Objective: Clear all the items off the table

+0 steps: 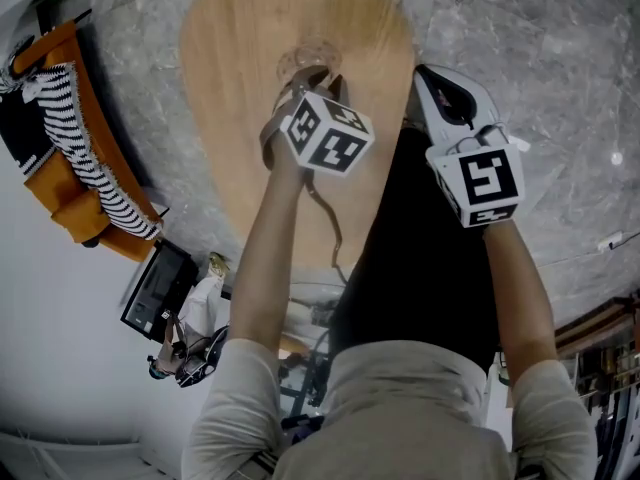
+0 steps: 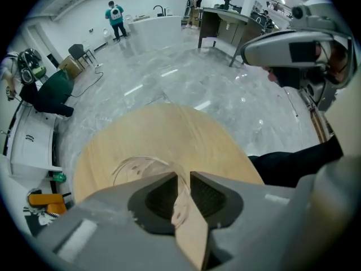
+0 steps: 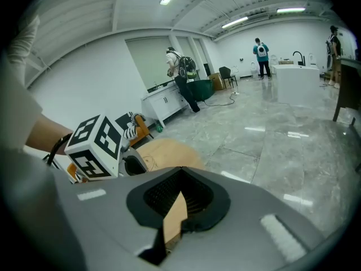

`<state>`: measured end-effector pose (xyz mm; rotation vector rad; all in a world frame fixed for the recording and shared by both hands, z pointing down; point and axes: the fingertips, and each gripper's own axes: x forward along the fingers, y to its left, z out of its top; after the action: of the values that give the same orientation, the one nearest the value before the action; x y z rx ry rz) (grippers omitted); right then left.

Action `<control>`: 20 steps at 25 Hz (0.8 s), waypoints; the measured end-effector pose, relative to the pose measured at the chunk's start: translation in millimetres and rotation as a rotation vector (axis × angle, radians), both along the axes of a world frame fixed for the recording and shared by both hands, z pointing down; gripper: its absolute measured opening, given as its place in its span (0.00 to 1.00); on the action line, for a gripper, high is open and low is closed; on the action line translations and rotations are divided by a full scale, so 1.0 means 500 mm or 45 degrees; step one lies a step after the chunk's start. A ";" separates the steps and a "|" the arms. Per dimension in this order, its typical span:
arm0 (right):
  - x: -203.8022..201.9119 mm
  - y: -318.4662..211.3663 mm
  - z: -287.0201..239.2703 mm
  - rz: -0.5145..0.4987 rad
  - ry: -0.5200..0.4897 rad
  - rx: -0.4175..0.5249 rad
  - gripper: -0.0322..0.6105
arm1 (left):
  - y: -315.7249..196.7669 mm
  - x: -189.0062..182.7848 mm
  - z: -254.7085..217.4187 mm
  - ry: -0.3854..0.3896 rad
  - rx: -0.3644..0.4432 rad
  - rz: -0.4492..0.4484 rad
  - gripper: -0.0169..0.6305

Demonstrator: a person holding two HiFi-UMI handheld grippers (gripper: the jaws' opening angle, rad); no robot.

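A round wooden table (image 1: 240,28) carries a clear glass cup (image 1: 305,60), the only item I see on it. My left gripper (image 1: 300,86) reaches down onto the cup. In the left gripper view the cup (image 2: 131,168) stands just ahead, and the left gripper (image 2: 181,178) is shut on the near side of its thin see-through wall. My right gripper (image 1: 447,96) hovers by the table's right edge. In its own view the right gripper (image 3: 180,173) is shut with nothing in it, aimed out over the table (image 3: 163,148) and into the room.
An orange seat with a striped cloth (image 1: 75,153) stands on the grey marble floor to the left. A black box (image 1: 158,286) lies near it. Far off are a white counter (image 2: 158,30), dark desks (image 2: 225,21) and people (image 2: 115,14).
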<state>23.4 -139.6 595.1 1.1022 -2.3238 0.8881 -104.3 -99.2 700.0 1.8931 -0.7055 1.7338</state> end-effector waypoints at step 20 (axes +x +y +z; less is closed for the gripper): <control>0.084 -0.011 0.008 0.125 -0.011 0.003 0.06 | 0.001 -0.013 0.071 -0.246 -0.133 0.187 0.14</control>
<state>65.4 -145.2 599.0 1.2250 -2.2952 0.9274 -110.6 -98.5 735.7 1.7617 -0.5442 2.0252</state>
